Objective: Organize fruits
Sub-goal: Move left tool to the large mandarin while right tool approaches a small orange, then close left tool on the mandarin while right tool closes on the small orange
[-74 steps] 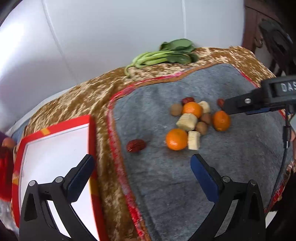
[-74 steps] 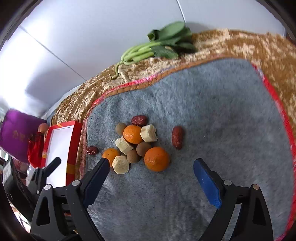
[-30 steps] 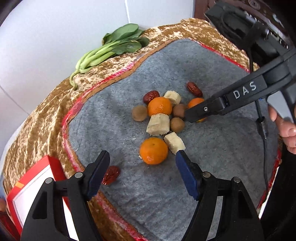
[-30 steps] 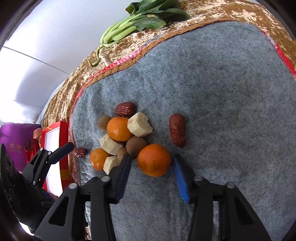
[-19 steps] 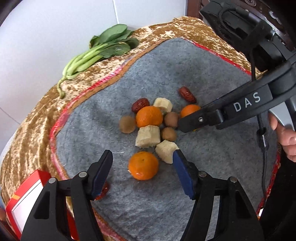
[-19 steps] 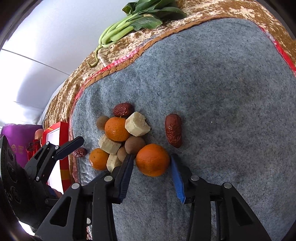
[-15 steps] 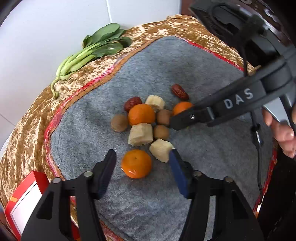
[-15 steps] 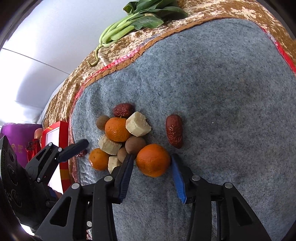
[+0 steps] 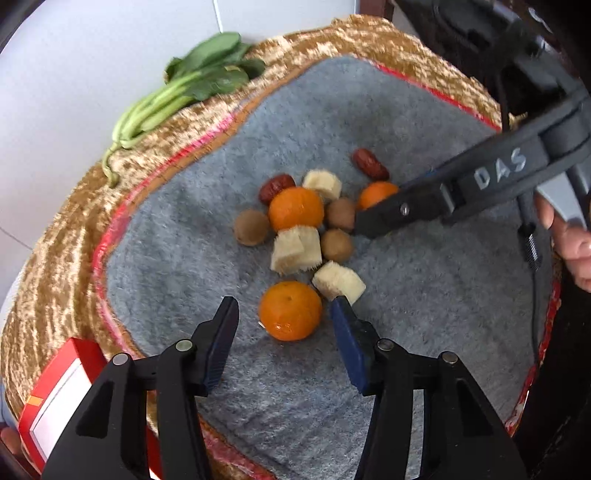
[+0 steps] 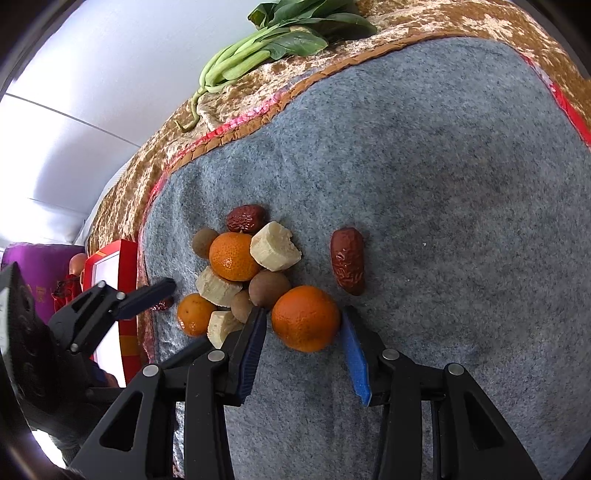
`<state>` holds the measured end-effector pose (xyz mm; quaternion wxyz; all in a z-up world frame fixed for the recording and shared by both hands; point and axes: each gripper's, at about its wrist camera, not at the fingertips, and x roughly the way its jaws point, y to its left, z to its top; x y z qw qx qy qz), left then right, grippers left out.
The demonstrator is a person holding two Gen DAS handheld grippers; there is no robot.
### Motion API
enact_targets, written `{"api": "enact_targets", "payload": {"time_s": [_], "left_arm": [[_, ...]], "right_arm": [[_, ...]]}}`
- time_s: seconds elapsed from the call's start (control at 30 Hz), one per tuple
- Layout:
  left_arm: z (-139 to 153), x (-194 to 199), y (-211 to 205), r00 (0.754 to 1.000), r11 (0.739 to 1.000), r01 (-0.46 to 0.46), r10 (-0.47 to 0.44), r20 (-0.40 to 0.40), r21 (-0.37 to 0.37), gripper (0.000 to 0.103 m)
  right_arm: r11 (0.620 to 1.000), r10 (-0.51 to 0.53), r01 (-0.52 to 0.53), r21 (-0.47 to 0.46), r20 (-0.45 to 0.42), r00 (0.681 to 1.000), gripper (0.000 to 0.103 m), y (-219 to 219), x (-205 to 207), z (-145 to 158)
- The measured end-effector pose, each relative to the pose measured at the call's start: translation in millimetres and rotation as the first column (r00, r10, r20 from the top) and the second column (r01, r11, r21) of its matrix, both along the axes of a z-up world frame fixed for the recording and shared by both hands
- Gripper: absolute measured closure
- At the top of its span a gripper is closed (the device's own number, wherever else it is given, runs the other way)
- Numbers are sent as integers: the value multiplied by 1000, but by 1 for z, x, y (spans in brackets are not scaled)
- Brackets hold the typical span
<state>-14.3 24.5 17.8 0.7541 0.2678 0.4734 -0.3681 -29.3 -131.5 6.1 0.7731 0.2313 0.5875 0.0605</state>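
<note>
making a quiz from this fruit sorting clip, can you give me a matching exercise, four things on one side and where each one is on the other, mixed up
Things:
1. leafy greens
2. lone red date
3. red box
4. orange at the right gripper

Places:
A. between the open fingers, on the grey mat
B. on the brown patterned cloth by the white wall
C. apart from the pile, on its right in the right wrist view
D. off the mat, at the table's left edge

Pairs: 1-B, 2-C, 3-D, 4-A

Right gripper (image 10: 303, 323) astride orange (image 10: 305, 318)
</note>
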Motion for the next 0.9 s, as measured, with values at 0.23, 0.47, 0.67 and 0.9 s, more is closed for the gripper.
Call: {"api": "enact_targets", "payload": {"time_s": [0.23,0.47,0.67,0.9], "left_arm": [[-12,7,-5,1000,1000,-26,26,-14,10,52],[-11,7,-4,998,998,-53,53,-22,-14,71],[1,-6,5,997,997,-76,76,2,-23,71],[47,-32,66,966,966,-242,249,70,-87,71]], "right_arm": [[999,18,-18,-44,1,1000,61,7,1,1],[998,23,-23,-62,3,1000,67,11,2,3],[998,35,-34,-57,22,999,67,13,-2,13],[996,91,-91,-8,128,988,67,42,-11,41]]}}
